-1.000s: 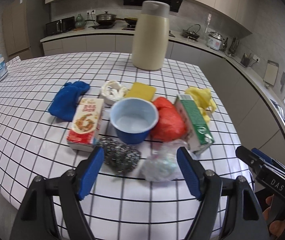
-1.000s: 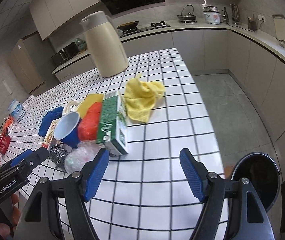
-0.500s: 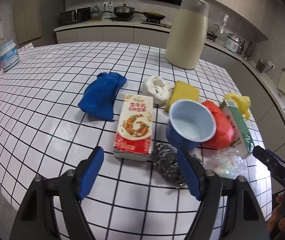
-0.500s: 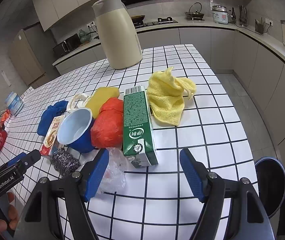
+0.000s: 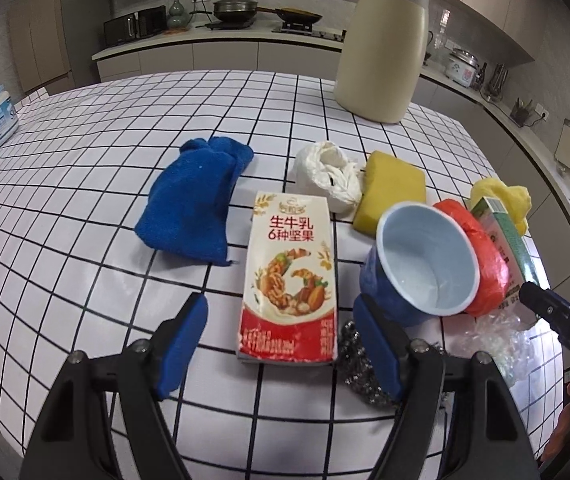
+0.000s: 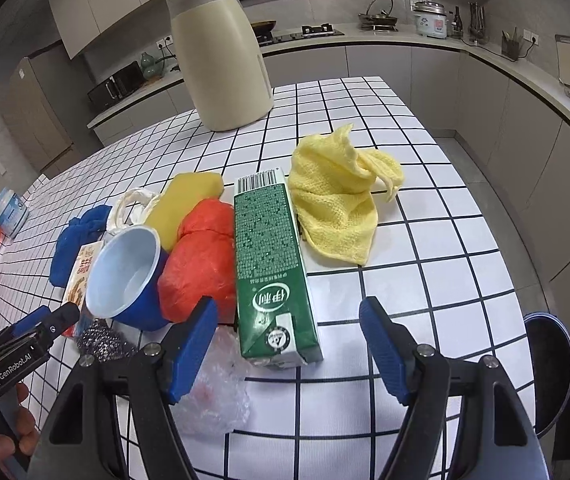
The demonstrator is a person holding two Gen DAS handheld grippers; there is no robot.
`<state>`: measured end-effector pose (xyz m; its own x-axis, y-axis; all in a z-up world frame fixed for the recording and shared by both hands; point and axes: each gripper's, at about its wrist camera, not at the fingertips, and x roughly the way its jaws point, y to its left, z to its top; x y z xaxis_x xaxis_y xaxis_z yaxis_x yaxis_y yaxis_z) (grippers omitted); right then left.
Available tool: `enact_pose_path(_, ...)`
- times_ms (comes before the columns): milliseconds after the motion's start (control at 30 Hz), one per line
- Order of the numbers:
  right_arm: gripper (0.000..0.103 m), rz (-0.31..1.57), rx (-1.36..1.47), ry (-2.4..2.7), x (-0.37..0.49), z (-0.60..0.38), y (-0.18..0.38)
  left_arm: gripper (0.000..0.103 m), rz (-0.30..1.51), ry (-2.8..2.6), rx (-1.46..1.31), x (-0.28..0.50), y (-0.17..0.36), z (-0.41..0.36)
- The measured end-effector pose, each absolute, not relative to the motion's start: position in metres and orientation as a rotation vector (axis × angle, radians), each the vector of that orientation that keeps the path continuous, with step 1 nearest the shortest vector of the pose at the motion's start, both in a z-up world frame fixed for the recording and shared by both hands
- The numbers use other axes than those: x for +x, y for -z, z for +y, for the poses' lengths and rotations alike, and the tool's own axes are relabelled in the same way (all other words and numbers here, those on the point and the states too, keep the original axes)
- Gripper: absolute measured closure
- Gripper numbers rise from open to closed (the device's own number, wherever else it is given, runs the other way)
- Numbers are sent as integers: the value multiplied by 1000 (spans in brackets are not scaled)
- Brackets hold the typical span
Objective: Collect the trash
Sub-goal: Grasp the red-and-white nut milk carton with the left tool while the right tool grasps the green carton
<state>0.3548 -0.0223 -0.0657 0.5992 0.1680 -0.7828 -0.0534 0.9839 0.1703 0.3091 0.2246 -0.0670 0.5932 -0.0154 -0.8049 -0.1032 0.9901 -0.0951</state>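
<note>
Left tool: the left tool (image 5: 281, 340) is spread wide and holds nothing. It hangs over the near end of the red milk box (image 5: 291, 280), which lies flat on the bench (image 5: 65, 240).
Right tool: the right tool (image 6: 289, 344) is also wide and holds nothing. It sits over the near end of the green milk box (image 6: 271, 264), which lies flat too.
Step in hand: I think each tool is lining up to grab its own box.
How to do it well: put one finger on each long side of the box, then go low before closing. Keep the left tool away from the steel scrubber (image 5: 361, 356) just beside the red box. Keep the right tool off the clear plastic bag (image 6: 213, 392) that touches the green box.
Other trash: an orange bag (image 6: 201, 268) leans against the green box. A white bag (image 5: 329, 174) lies behind the red box.
Not trash, I guess: blue cloth (image 5: 193, 204), yellow cloth (image 6: 337, 204), yellow sponge (image 5: 391, 188).
Blue cup (image 5: 421, 272): tipped on its side, nothing in it.
Trash bin (image 6: 549, 364): on the floor past the bench edge, dark inside. I cannot tell what is in it.
Big jug (image 6: 221, 48): stands at the back with its lid on, so its inside is hidden.
</note>
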Motion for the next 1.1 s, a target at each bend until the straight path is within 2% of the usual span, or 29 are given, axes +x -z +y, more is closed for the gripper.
enact_pose_path(367,28,936,124,-124,379,-14,75,27,949,-20,-133,329,82,231)
enact_pose_path(467,29,933,128,-125,384,-14,78,35,956,-12,-134,332,86,232)
enact_pose_path(567,41,926,151,-141,384,-15,77,49,958,-7,-142,333,89,234)
enact_pose_path(633,53,923,149,-148,385,-14,76,49,958,-11,-137,333,90,233)
enact_pose_path(667,55,921,153,-153,385,-14,76,49,957,-11,-135,333,90,233)
enact_pose_path(1100,52,913,210,-162,388,-21,76,50,948,-26,-126,331,89,231)
